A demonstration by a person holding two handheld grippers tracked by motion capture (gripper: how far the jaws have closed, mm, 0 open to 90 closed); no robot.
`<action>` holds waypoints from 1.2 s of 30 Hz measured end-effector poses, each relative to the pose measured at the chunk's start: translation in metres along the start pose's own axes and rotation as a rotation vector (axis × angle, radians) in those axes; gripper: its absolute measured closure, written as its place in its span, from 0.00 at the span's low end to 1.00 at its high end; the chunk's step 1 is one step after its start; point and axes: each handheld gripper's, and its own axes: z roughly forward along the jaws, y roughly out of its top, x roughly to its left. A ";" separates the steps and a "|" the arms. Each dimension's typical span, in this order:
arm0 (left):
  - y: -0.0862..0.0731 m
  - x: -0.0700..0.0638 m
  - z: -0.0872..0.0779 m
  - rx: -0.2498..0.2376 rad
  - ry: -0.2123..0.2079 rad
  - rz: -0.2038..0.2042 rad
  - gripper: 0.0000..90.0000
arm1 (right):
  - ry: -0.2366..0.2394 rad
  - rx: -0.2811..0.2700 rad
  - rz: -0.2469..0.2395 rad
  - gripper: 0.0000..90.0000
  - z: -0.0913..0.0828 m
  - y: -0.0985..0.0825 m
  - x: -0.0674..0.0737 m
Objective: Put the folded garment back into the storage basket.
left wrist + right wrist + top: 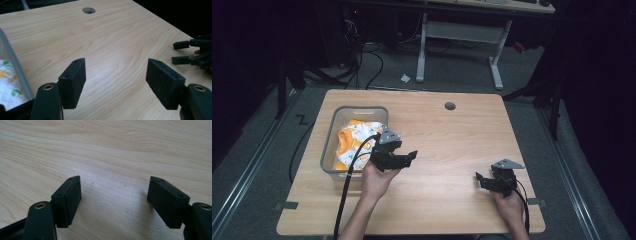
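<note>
The left gripper (408, 156) is held wide open with nothing between its jaws — it is seen just beside the clear plastic bin (330, 165), at the bin's 3 o'clock. Orange and white cloth (354, 135) is piled inside the bin. The right gripper (480, 179) is also held open and empty — low over the wooden table (452, 145), well apart at 4 o'clock.

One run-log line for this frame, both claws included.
left claw: open, empty, beside clear plastic bin of orange-white cloth | right claw: open, empty, over wooden table
</note>
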 end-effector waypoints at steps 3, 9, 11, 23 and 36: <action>-0.001 -0.001 0.002 0.006 -0.004 0.011 0.36 | 0.000 0.000 0.000 0.31 0.000 0.000 0.000; -0.004 -0.004 0.006 0.013 -0.013 0.007 0.36 | 0.000 0.000 0.000 0.31 0.000 0.000 0.000; -0.004 -0.006 0.008 0.007 -0.021 0.009 0.36 | 0.000 0.000 0.000 0.31 0.000 0.000 0.000; -0.007 -0.013 0.018 0.016 -0.044 0.010 0.37 | 0.001 0.000 -0.001 0.31 0.000 0.000 0.000; -0.019 -0.016 0.028 0.036 -0.055 -0.004 0.37 | 0.001 0.000 -0.001 0.31 0.000 0.000 0.000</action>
